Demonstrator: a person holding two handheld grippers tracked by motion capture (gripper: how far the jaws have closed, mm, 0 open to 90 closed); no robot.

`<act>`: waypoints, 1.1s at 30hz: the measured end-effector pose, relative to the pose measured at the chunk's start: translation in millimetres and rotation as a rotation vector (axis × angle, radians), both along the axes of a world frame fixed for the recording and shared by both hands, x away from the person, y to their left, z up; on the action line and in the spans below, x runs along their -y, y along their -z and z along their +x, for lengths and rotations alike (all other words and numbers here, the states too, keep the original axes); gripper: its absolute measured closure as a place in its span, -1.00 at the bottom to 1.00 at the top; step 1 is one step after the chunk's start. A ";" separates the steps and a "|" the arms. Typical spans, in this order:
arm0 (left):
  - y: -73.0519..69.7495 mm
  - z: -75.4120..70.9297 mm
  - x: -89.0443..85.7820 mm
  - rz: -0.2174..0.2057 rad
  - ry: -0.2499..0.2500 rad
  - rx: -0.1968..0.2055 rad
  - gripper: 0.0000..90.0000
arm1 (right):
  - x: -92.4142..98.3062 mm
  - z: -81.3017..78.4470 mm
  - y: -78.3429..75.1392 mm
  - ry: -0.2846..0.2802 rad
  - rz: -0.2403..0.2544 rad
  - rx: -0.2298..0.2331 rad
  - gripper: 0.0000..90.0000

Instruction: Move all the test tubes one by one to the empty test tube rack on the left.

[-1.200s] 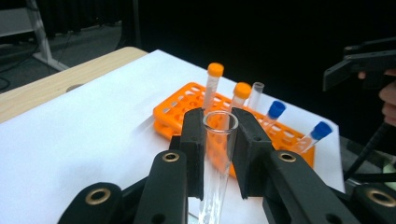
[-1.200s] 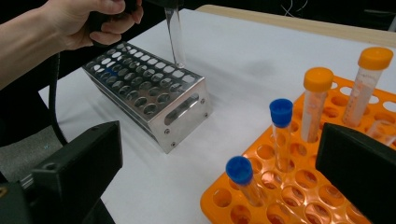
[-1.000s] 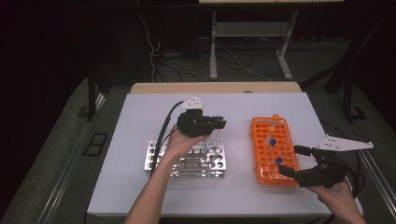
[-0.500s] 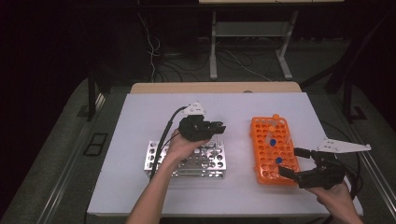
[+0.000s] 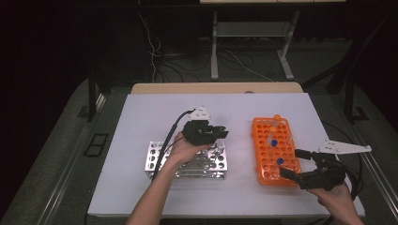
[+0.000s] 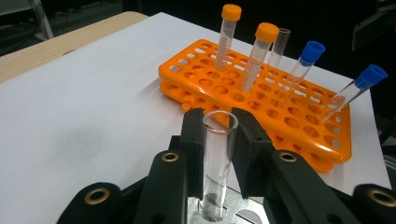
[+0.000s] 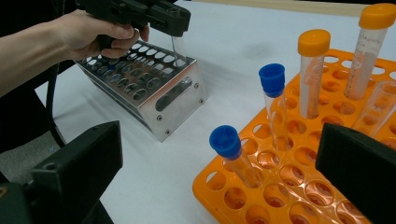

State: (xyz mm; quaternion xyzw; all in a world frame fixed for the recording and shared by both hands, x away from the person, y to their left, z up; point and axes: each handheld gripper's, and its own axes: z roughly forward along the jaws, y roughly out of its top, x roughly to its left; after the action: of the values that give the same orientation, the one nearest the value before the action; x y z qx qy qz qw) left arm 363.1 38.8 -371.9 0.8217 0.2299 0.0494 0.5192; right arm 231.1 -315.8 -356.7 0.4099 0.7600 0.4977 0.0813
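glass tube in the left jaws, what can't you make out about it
- Glass tube: its bottom end, left gripper view; cut off by the lower edge and the metal rack.
- Which rack hole it enters, high view; the left gripper and hand cover it.
- Its lower part, right gripper view; hidden inside the metal rack.

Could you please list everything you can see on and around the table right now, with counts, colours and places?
Orange tube rack: one, orange, right half of the table.
Orange-capped tubes: two, far end of the orange tube rack.
Blue-capped tubes: two, clear with blue caps, middle of that rack.
Uncapped tube in the orange rack: one, clear, beside the orange-capped ones.
Metal tube rack: one, silver, left of centre.
Open glass tube: one, clear, clamped upright over the metal tube rack.
Table: one, white top, wooden far edge.
Left gripper: black, shut on the open glass tube.
Right gripper: black, open, near the orange rack's near end.
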 end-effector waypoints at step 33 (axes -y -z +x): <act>6.7 -8.3 -5.6 -0.023 -0.001 -0.054 0.15 | 0.6 0.0 3.8 -0.002 0.005 -0.005 -0.99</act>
State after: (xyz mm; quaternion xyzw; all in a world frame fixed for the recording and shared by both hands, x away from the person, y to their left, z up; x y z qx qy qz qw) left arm 354.8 44.4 -378.6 0.8167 0.2448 0.0245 0.5220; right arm 231.1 -316.4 -360.5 0.4107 0.7594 0.4985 0.0780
